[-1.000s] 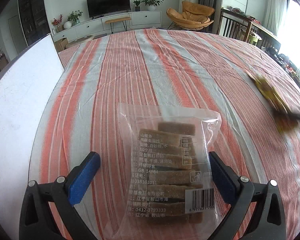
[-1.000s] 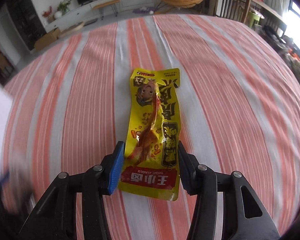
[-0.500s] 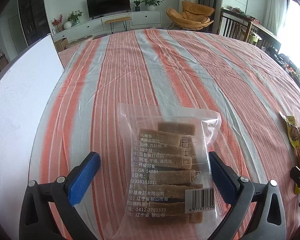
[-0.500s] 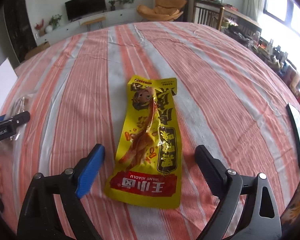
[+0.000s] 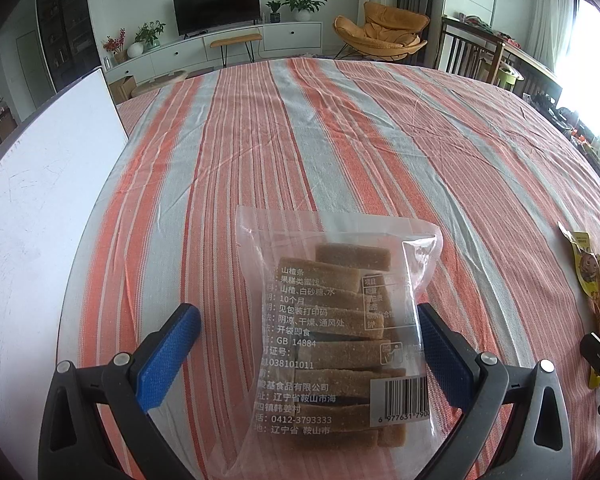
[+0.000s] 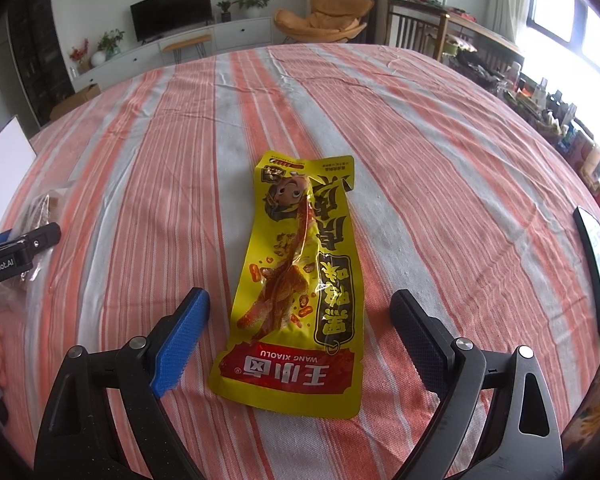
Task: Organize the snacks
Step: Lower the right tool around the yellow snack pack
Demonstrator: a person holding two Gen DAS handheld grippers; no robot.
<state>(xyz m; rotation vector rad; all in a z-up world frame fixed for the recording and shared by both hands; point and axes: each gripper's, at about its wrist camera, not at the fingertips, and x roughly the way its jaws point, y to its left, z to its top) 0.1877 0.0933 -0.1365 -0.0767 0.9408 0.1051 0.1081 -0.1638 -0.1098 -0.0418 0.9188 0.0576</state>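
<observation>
The right gripper [image 6: 300, 330] has just opened its jaws wide; the yellow snack pack [image 6: 300, 280] lies free between them. Left gripper [image 5: 308, 354] stands open around the clear bag [image 5: 336, 340]. Next probably comes closing on that bag.

You have two snack packs on the bench [image 6: 440, 152]: one clear bag of brown bars [image 5: 336, 336] and one yellow snack pouch [image 6: 300, 280]. The clear bag holds about eight bars, stacked and overlapping, so the exact count is unclear. One white board [image 5: 40, 208] lies at the left edge, and one dark phone [image 6: 598, 268] at the right.
</observation>
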